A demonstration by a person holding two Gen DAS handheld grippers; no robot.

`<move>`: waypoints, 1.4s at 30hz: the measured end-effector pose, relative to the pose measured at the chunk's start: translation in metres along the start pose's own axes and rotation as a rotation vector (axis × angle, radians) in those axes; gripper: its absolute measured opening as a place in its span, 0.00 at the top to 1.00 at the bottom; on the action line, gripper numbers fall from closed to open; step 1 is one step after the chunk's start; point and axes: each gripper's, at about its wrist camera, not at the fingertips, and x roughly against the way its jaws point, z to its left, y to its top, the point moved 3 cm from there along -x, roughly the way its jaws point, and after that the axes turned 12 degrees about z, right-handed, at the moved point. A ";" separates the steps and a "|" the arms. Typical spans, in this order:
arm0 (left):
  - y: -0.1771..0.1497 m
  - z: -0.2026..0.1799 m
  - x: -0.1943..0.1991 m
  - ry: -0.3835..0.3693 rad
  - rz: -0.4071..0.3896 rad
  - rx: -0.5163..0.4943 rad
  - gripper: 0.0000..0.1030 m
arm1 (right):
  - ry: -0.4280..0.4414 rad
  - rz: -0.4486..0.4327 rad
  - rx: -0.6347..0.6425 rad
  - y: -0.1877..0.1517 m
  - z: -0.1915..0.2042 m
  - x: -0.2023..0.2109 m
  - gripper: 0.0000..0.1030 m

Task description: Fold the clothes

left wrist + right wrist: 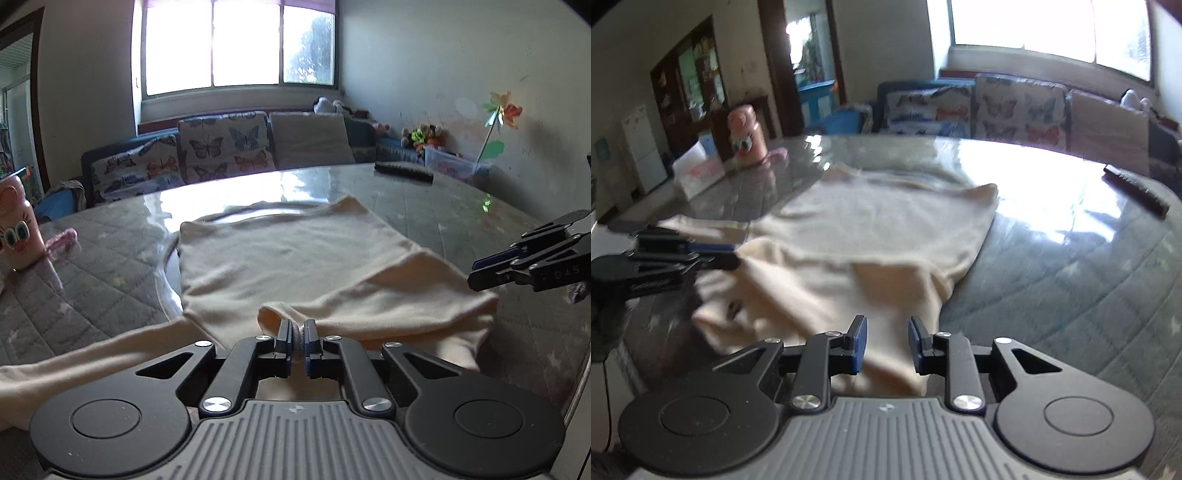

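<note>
A cream long-sleeved garment (pixel 288 258) lies spread on the grey quilted table (pixel 110 273), its right sleeve folded across the near part. My left gripper (pixel 297 328) is shut on a fold of the garment at its near edge. One sleeve trails off to the left (pixel 74 362). My right gripper (pixel 886 332) is open just above the garment's near right part (pixel 871 229), with nothing between its fingers. The right gripper also shows in the left wrist view (pixel 491 269) at the right. The left gripper shows in the right wrist view (pixel 727 254) at the left.
A pink bottle with a cartoon face (pixel 16 225) stands at the table's left. A dark remote (pixel 402 171) lies at the far right. A white box (pixel 698 173) sits beyond the bottle. A butterfly-print sofa (pixel 221 147) stands behind the table.
</note>
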 end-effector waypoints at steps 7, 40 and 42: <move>0.010 0.002 0.010 0.013 -0.048 -0.006 0.93 | 0.004 -0.038 -0.096 0.019 -0.019 -0.017 0.77; -0.011 -0.001 -0.015 0.027 0.069 -0.024 0.90 | 0.011 0.012 0.076 0.012 0.022 -0.047 0.76; -0.013 0.000 -0.018 0.039 0.080 -0.016 0.90 | 0.004 0.009 0.078 0.011 0.023 -0.046 0.76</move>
